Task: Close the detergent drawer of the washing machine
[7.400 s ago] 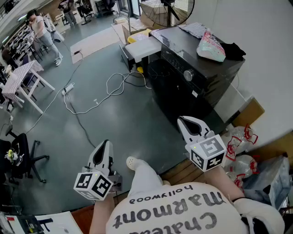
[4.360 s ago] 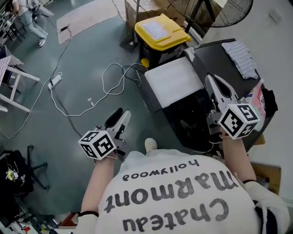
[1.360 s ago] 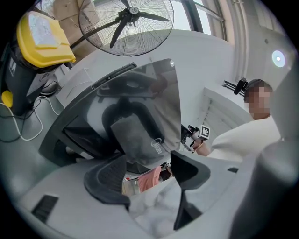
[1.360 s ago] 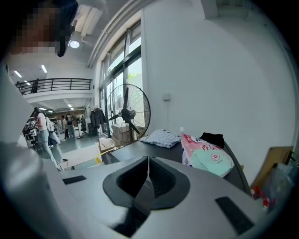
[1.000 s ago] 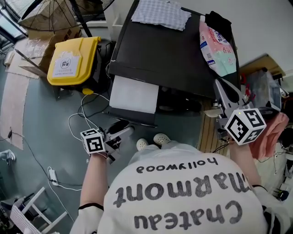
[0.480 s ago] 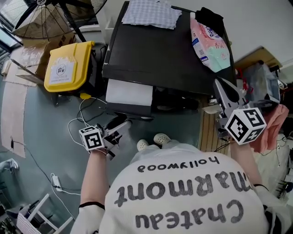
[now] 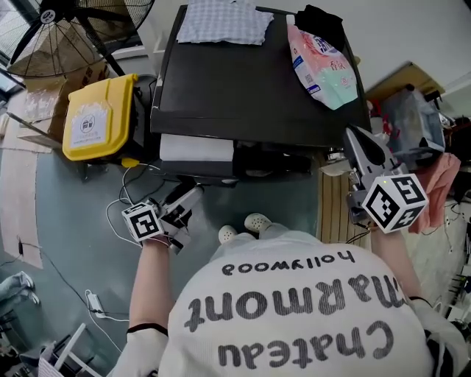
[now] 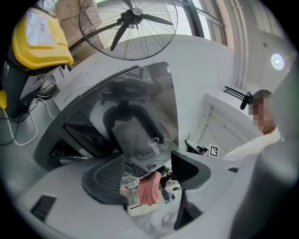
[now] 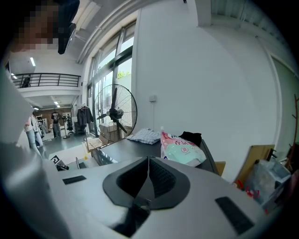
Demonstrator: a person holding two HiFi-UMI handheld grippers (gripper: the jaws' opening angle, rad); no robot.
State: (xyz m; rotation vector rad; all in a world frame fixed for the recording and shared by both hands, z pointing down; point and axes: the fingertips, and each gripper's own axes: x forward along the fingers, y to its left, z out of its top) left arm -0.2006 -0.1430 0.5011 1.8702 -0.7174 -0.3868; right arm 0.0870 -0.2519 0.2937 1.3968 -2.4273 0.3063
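Observation:
The black washing machine (image 7: 250, 81) stands at the top of the head view. Its white detergent drawer (image 7: 196, 147) sticks out of the front at the left. My left gripper (image 7: 190, 197) is on the floor side of the drawer, jaws open and pointing at the drawer's front. In the left gripper view a glossy pale panel (image 8: 140, 93) stands close ahead of the open left gripper (image 8: 149, 175) and mirrors it. My right gripper (image 7: 360, 140) hovers beside the machine's right front corner, and the right gripper (image 9: 148, 179) is shut on nothing.
On the machine's top lie a detergent pouch (image 7: 320, 62), a checked cloth (image 7: 217, 22) and a black cloth (image 7: 320, 18). A yellow bin (image 7: 92, 118) and a fan (image 7: 66, 15) stand to the left. Cables (image 7: 126, 210) lie on the floor. Bags and a pink cloth (image 7: 441, 184) are at the right.
The white drawer shows as a narrower strip in front of the machine than a second ago. My left gripper has moved up closer to the drawer's front. The right gripper has barely moved.

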